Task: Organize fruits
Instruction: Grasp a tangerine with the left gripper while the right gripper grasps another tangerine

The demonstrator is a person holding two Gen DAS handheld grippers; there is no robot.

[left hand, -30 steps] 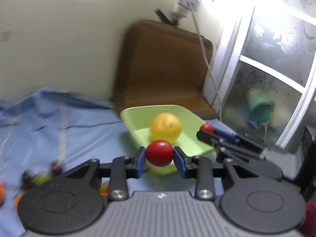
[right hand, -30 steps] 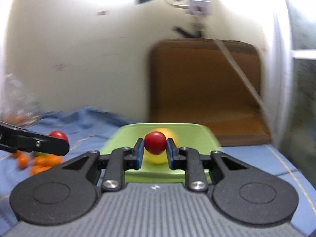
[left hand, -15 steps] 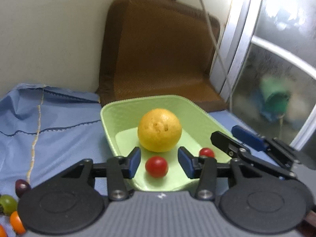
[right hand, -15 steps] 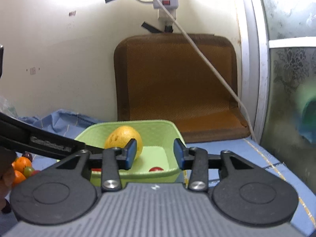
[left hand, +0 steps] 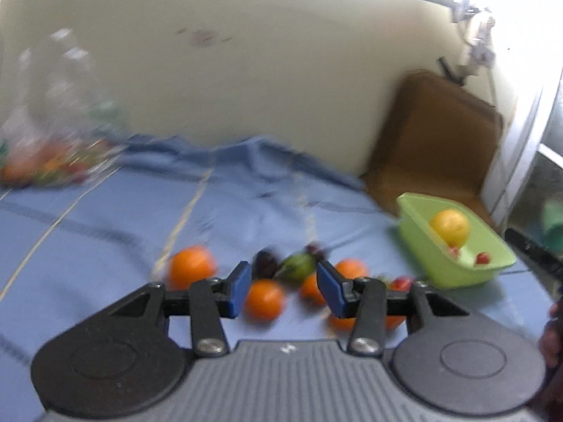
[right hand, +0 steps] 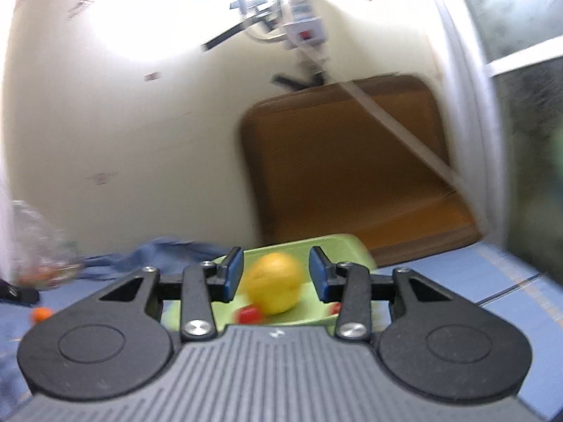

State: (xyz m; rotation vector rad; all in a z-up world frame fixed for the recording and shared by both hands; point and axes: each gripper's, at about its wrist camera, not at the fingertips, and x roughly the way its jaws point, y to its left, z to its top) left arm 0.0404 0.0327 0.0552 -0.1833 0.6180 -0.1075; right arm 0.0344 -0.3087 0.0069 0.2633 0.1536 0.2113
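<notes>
Both red tomatoes have left the jaws since a second ago and lie in the tray.

Left view: the left gripper (left hand: 284, 290) stands partly open and empty over a blurred pile of fruit: oranges (left hand: 264, 299), a green fruit (left hand: 298, 264) and a dark one (left hand: 264, 263) on the blue cloth (left hand: 105, 218). At right, the tray (left hand: 415, 232) holds a yellow fruit (left hand: 450, 225) and tomatoes (left hand: 482, 257).

Right view: the right gripper (right hand: 277, 276) is partly open, gripping nothing; the yellow fruit (right hand: 275, 283) and a tomato (right hand: 249, 314) sit in the tray (right hand: 337, 246) beyond it.

At lower right of the left view, the tray (left hand: 418, 232) holds a citrus (left hand: 450, 225); loose fruits (left hand: 264, 299) lie left of it on the cloth (left hand: 105, 218).
</notes>
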